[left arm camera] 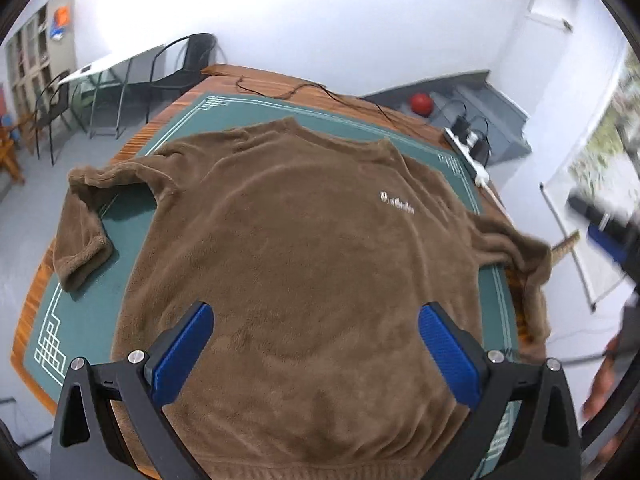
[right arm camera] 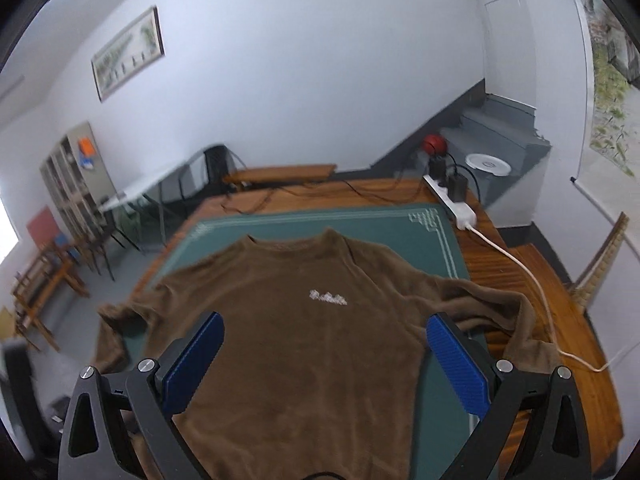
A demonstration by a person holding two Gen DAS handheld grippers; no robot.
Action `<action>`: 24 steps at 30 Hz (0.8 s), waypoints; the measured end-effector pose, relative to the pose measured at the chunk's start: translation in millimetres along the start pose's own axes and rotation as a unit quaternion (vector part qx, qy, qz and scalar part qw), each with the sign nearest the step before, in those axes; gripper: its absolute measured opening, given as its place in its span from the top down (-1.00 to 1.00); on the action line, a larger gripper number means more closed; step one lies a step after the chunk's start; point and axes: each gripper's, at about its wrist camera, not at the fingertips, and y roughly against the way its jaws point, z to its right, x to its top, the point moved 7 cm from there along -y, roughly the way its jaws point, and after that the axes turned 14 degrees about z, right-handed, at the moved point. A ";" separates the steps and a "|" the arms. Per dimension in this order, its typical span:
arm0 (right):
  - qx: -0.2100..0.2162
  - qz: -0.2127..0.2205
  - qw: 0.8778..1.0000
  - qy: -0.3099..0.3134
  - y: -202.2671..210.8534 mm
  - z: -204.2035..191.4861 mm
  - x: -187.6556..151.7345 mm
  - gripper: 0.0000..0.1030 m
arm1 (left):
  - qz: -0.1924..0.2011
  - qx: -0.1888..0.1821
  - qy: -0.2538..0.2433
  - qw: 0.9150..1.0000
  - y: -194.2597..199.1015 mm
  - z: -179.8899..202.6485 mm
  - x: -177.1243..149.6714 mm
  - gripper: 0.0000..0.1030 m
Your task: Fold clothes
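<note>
Left wrist view: brown fleece sweater [left arm camera: 304,248] lies flat, face-up on green mat [left arm camera: 92,304], sleeves splayed, no fold made yet; left gripper [left arm camera: 316,344] & right gripper [right arm camera: 324,356] both spread wide, empty, above hem — whole fold outstanding.

Under my ribbed blue plastic pads [left arm camera: 188,354] lies a fuzzy matt fleece sweater [left arm camera: 304,264], on a flat green mat [left arm camera: 84,312] over glossy striped wood table [right arm camera: 520,264].

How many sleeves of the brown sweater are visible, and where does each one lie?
2. One sleeve lies bent on the green mat at the sweater's left; the other sleeve drapes crumpled over the table's right edge.
</note>
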 end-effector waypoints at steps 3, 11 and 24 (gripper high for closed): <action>-0.002 -0.025 1.000 0.003 -8.6 -3.9 -16.2 -1.00 | 0.029 0.013 0.033 0.999 2.3 0.4 25.8 -1.00; -0.026 -0.037 0.998 0.038 -18.7 -36.0 -43.5 -1.00 | 0.075 0.124 0.092 0.985 5.0 -2.7 63.8 -1.00; -0.017 -0.053 0.992 0.113 -31.1 -92.8 -66.6 -1.00 | 0.038 0.212 0.093 0.972 -17.6 -19.1 43.4 -1.00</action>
